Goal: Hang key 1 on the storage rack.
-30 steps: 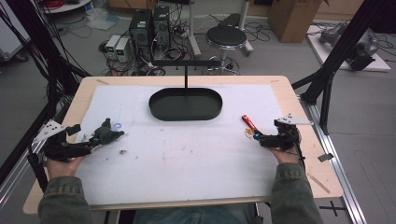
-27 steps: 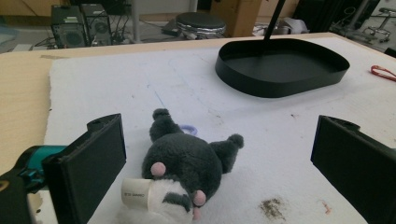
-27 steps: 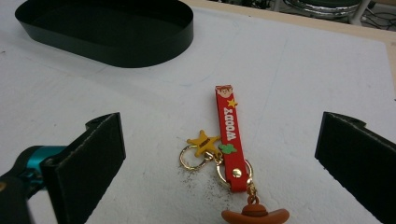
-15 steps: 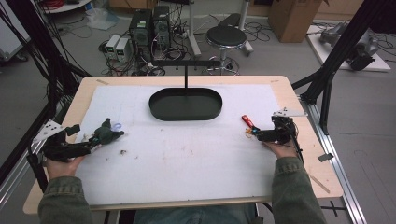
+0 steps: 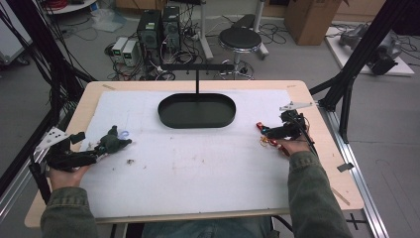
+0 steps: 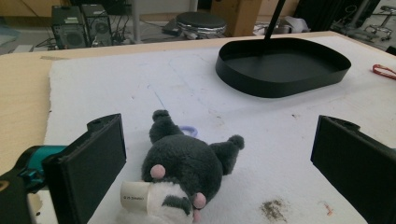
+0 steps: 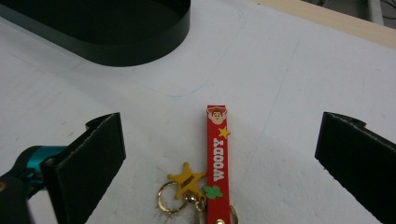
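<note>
A dark grey plush toy (image 6: 187,168) with pink spots and a white tag lies on the white mat, between the wide-apart jaws of my left gripper (image 6: 219,163); on the high view the plush (image 5: 113,141) sits at the left, just beyond the left gripper (image 5: 96,151). A red "Woody" strap keychain (image 7: 217,158) with a yellow star charm and rings lies flat between the spread jaws of my right gripper (image 7: 219,158). From above, the keychain (image 5: 262,131) shows at the right, under the right gripper (image 5: 275,133). Neither gripper touches its object.
A black oval tray (image 5: 197,110) with an upright T-shaped stand sits at the back middle of the mat; it is also in front of both grippers, tray (image 6: 282,65) and tray (image 7: 107,28). Bare wood borders the mat. Small dirt specks (image 6: 273,209) lie near the plush.
The right gripper has shifted slightly forward and left over the red keychain. The left gripper and plush have stayed in place.
</note>
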Tool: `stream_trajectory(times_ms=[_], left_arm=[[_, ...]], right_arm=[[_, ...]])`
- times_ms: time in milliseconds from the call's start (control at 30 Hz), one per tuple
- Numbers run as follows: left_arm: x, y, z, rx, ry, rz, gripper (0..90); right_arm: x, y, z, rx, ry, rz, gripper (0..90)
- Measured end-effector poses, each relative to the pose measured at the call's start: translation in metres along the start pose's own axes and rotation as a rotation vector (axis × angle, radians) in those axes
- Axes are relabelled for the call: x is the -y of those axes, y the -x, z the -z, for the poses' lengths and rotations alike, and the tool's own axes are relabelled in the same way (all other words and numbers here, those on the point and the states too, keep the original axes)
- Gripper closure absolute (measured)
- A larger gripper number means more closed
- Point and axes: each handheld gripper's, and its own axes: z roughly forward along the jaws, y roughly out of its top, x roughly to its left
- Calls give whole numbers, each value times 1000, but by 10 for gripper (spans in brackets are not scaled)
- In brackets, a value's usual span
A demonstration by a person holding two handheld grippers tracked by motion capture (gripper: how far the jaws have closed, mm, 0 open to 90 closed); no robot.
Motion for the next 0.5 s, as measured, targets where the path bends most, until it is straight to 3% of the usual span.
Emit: stream_trajectory(times_ms=[233, 400, 467, 500], left_arm=[[0, -1, 0, -2, 3, 0, 36], [0, -1, 0, -3, 6, -2, 36], [-1, -1, 2, -9, 22, -4, 36], [-1, 0, 3, -10, 27, -4, 46]], right_arm=[[-12, 9, -18, 1, -60, -8, 12], [-15, 10, -37, 5, -149, 22, 12], [-16, 11, -39, 2, -157, 21, 12], [-20, 12, -45, -11, -186, 9, 35]])
